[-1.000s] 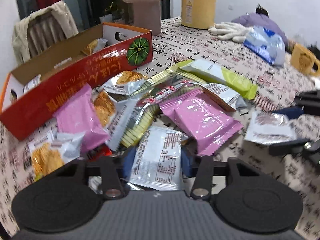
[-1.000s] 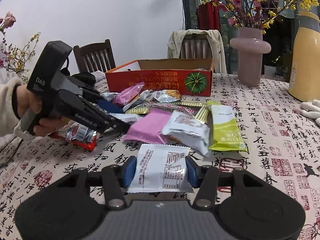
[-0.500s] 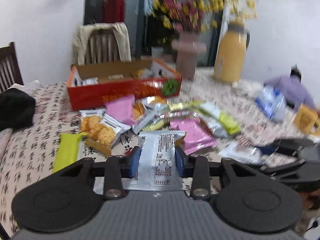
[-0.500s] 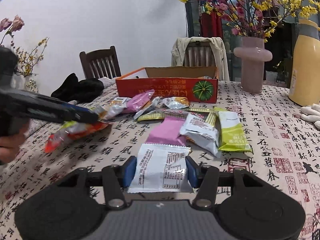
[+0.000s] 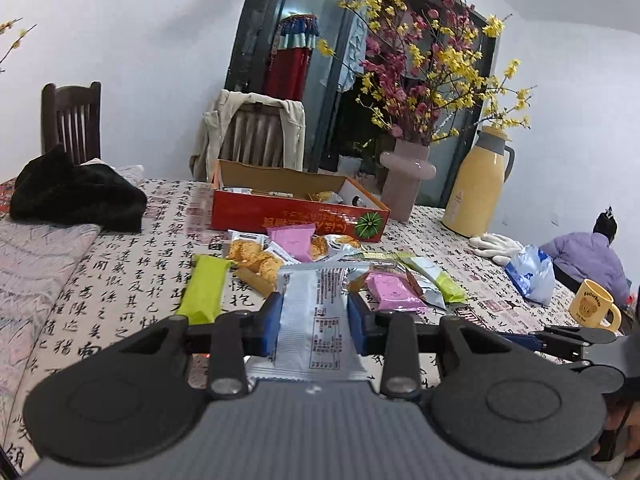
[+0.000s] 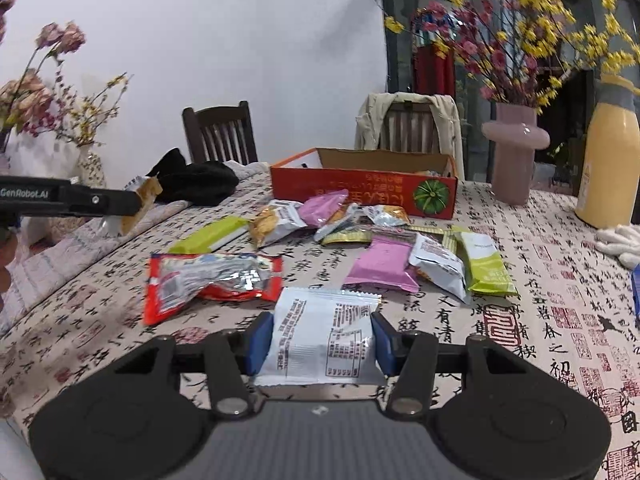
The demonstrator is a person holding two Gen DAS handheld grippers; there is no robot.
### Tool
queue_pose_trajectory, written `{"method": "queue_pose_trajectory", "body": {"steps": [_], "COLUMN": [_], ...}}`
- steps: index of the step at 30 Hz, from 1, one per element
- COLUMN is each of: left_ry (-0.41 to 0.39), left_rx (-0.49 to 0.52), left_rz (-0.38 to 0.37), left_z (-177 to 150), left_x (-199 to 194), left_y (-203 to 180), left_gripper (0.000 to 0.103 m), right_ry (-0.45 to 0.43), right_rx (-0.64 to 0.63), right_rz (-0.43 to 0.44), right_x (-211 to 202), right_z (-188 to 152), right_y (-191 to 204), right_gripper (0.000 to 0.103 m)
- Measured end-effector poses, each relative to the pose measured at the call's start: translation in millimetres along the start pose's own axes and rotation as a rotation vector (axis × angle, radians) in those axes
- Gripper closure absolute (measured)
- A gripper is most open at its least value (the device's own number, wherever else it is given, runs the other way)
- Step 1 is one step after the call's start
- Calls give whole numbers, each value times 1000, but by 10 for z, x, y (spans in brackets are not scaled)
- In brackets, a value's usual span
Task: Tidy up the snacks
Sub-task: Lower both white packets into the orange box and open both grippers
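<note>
A: Holding a packet in each gripper, that's where I am. Left gripper (image 5: 313, 316) is clamped on a white packet (image 5: 316, 320), pads pressing its sides, lifted clear of the table (image 5: 120, 272). From the right camera its front side shows a cracker picture.

B: And the right one?

A: Right gripper (image 6: 320, 342) pinches a second white packet (image 6: 326, 336), label side up, low over the cloth. Whether it touches the table I can't tell.

B: Where do they go?

A: Into the red box (image 5: 296, 212) at the far side, I'd say. It stands open, and a few packets already show inside, so some sorting is done.

B: How much is left?

A: Most of it, by my guess. A loose heap sits just in front of the box: a pink packet (image 5: 290, 242), cracker packets (image 5: 256, 258), another pink one (image 5: 394, 292), a lime one (image 5: 440, 280) beside it. A green bar (image 5: 204, 288) lies apart to the left. The red foil packet (image 6: 212, 276) is near my right gripper.

B: So early on?

A: Early to middle. Two in hand, roughly ten on the cloth, box far from full as far as I can see.

B: Anything else in the way?

A: Vase (image 5: 408, 176) and yellow flask (image 5: 478, 188) stand beside the box, not between me and it.
</note>
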State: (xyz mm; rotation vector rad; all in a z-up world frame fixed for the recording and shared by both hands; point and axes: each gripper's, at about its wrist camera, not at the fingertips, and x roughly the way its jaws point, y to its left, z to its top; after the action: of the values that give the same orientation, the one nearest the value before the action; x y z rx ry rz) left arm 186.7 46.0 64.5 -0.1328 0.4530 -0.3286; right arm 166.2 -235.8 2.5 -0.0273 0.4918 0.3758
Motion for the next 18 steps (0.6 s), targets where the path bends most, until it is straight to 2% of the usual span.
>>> {"method": "queue_pose_trajectory", "body": {"steps": [5,9,13,18], "left_ry": [-17,-31,-57,-56], "left_rx": [-15,-21,18,67], "left_rz": [-31,-73,-59,-42], "left_z": [35,245,689,1438], "left_x": [-66,-30,182,793], "left_y": [37,110,170,250], "left_gripper": [68,68,68,68], "right_ry": [-17,-37,-72,-77], "right_rx": [-8,-33,-50,16], "right_rz": [-6,13,44,77], "right_x": [-81,-94,-71,283], "right_z": [35,227,681,1537], "right_y": [61,11,-143,-524], "right_gripper": [52,52,52,52]}}
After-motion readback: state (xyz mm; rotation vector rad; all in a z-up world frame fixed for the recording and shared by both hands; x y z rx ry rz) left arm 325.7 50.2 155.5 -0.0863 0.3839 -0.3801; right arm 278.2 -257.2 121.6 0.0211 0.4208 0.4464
